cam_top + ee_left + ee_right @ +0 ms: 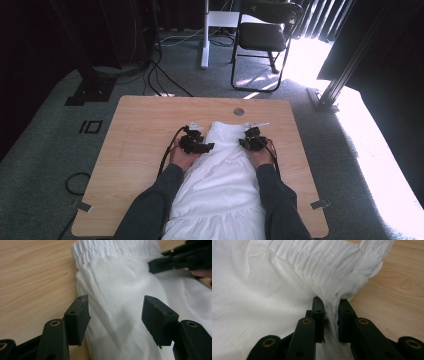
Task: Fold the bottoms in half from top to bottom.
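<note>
A white garment with a gathered elastic band lies flat on the wooden table, band end away from the person. My left gripper is at the garment's left edge near the band. Its jaws stand open over the white cloth without pressing it. My right gripper is at the right side of the band. Its jaws are shut on a pinched fold of the garment just below the elastic. The right gripper also shows far off in the left gripper view.
A round cable hole sits near the table's far edge. Beyond the table stand a black folding chair and a white post. Cables lie on the grey carpet, and bright sunlight falls at the right.
</note>
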Demonstrator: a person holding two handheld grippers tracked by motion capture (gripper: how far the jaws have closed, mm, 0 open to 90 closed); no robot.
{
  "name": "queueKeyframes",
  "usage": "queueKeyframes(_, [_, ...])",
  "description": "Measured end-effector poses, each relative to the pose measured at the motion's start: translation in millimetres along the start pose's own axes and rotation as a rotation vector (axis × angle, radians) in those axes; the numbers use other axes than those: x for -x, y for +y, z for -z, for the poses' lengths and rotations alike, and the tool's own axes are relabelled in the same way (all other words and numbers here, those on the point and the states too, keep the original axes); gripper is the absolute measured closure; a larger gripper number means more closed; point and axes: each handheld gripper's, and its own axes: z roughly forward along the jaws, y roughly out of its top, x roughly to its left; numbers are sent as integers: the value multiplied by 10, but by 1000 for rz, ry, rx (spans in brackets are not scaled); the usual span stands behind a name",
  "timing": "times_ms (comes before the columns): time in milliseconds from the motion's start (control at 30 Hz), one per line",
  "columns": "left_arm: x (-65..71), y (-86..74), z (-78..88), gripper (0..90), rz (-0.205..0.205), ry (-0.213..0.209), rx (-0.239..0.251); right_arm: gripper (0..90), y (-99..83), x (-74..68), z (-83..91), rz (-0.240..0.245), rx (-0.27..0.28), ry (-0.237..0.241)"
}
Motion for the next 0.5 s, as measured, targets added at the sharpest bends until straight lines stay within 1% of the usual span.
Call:
queueKeyframes(33, [0,0,0,405,0,0,0,805,0,0,0,0,0,0])
queueKeyframes(67, [-26,58,-109,388,2,3,-37,814,-3,-10,-1,-5,1,0])
queueKeyframes(100, [-26,58,-109,380,2,3,-37,814,-3,-10,-1,-5,1,0])
queueKeyframes(133, [-61,93,-188,357,2,14,-59,816,-6,-6,0,-8,4,3])
queueKeyframes(167, [-61,93,-188,346,2,14,-59,816,-8,-1,0,-14,5,6])
queueKeyframes(200, [-114,109,-235,341,28,6,-63,815,-13,12,1,-25,8,16])
queueKeyframes(233, [-114,109,-235,333,28,6,-63,815,-13,12,1,-25,8,16])
queueKeyframes(267, [-154,111,-255,333,34,28,-75,815,-21,21,1,-32,15,21])
queueKeyframes(300, [-178,107,-269,333,51,26,-78,815,-21,21,1,-32,15,21])
queueKeyframes(333, [-219,90,-299,334,62,25,-93,815,-23,17,2,-31,15,19])
queueKeyframes(433, [-231,89,-303,344,55,17,-87,814,-22,15,2,-31,14,18])
queueKeyframes(467, [-221,92,-308,370,32,14,-93,814,-18,17,1,-29,12,20])
queueKeyframes(500, [-221,92,-308,403,32,14,-93,814,-17,18,0,-27,11,21])
